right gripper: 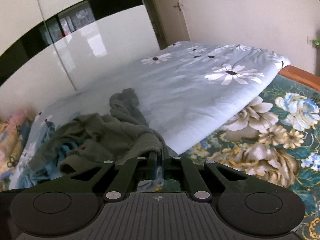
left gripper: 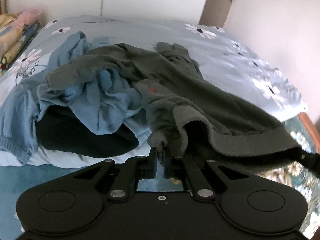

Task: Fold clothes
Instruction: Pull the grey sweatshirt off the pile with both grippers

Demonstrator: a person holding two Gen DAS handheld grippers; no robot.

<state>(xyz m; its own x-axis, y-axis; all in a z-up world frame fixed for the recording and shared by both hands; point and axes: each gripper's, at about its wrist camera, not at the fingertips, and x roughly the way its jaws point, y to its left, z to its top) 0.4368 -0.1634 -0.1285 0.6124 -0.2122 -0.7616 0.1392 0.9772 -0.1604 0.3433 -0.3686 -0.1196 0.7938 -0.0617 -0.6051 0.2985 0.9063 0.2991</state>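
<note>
Left gripper [left gripper: 159,156]: angled downward, fingers pinched on a cuff of the grey-green sweatshirt [left gripper: 180,84].
Right gripper [right gripper: 159,160]: angled downward, fingers clamped on its ribbed hem.
Sweatshirt: draped over blue clothes [left gripper: 96,100] on the bed [right gripper: 280,140].
Around: daisy-print quilt [right gripper: 190,92], wardrobe [right gripper: 80,46], door [right gripper: 170,14].
Writing: quilt lettering, unreadable.

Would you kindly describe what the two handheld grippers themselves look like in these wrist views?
Both are matte black. The left gripper has a smooth body with two round discs, angled link arms with silver rivets, and blue-edged fingers. The right gripper has the same build, but its body is ribbed grey with a small crosshair mark. No cables, sleeves or hands are visible.
</note>
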